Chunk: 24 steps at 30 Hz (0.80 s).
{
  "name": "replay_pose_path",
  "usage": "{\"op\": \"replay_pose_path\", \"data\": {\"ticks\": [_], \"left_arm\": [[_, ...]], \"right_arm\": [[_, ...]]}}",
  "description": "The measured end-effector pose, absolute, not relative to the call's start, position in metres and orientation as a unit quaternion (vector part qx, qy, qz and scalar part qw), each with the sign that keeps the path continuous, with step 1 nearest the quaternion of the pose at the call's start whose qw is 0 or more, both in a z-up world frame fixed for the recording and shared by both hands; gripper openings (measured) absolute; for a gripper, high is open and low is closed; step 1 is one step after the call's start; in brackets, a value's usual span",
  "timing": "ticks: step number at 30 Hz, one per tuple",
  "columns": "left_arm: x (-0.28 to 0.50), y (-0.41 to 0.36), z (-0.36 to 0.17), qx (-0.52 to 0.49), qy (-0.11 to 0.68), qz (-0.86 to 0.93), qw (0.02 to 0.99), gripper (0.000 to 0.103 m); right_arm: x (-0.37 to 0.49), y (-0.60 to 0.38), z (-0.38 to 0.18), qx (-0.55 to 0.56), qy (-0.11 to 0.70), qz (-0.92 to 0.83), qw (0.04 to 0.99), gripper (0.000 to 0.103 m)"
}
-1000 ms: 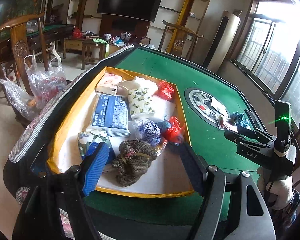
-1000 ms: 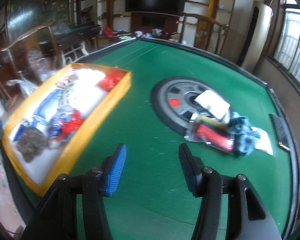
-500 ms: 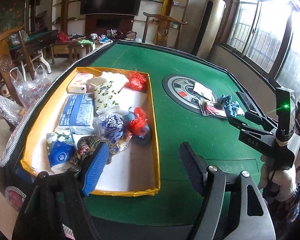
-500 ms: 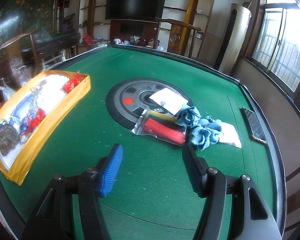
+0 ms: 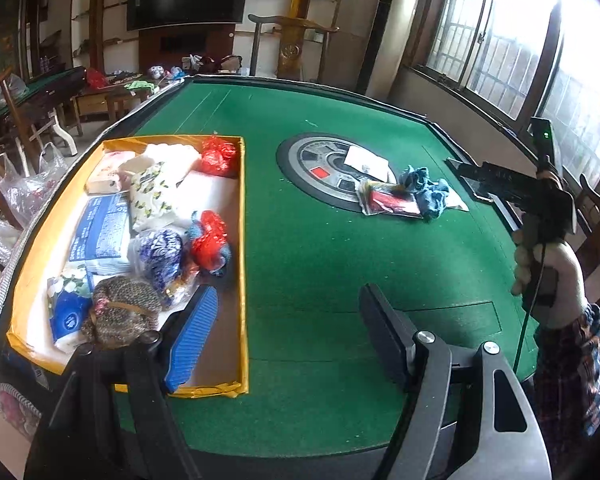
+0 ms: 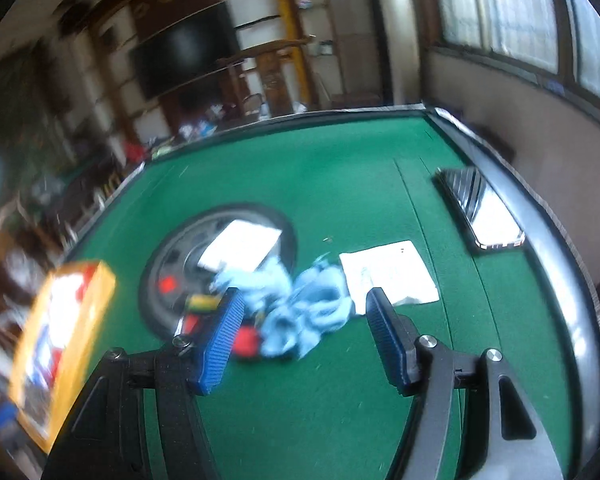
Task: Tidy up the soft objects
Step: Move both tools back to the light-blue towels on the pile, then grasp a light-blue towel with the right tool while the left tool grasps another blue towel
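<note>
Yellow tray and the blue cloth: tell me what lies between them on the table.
In the left wrist view, bare green felt runs from the yellow tray, then the round grey centre panel and a clear packet with red contents, which lies against the blue cloth.

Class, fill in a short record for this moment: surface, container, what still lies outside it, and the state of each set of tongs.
surface: green table
container: yellow box on the left side of the table, already holding several soft bundles and packets
left outside: blue cloth, lying against a red packet near the round centre panel
also on table: white sheet, phone by the rim
left tongs: open, empty, near the box
right tongs: open, empty, framing the blue cloth
</note>
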<state>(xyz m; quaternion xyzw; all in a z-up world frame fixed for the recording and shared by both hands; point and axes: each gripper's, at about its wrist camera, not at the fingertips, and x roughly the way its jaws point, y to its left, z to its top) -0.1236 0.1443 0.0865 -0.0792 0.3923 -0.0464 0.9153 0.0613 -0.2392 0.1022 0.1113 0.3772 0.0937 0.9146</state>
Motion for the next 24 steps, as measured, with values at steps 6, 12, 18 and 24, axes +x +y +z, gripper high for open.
{"op": "replay_pose_path", "data": {"ticks": [6, 12, 18, 24], "left_arm": [[-0.086, 0.112, 0.086, -0.084, 0.41, -0.09, 0.903, 0.073], [-0.051, 0.074, 0.073, -0.076, 0.426, -0.11, 0.895, 0.073], [-0.028, 0.06, 0.076, -0.084, 0.429, -0.132, 0.889, 0.073], [0.009, 0.055, 0.087, -0.123, 0.417, -0.142, 0.889, 0.073]], "right_arm": [[0.081, -0.284, 0.07, 0.226, 0.377, 0.155, 0.885, 0.058], [0.094, -0.264, 0.049, 0.225, 0.407, 0.19, 0.864, 0.057], [0.098, -0.232, 0.038, 0.164, 0.422, 0.172, 0.875, 0.056], [0.097, -0.247, 0.03, 0.189, 0.446, 0.159, 0.86, 0.029]]}}
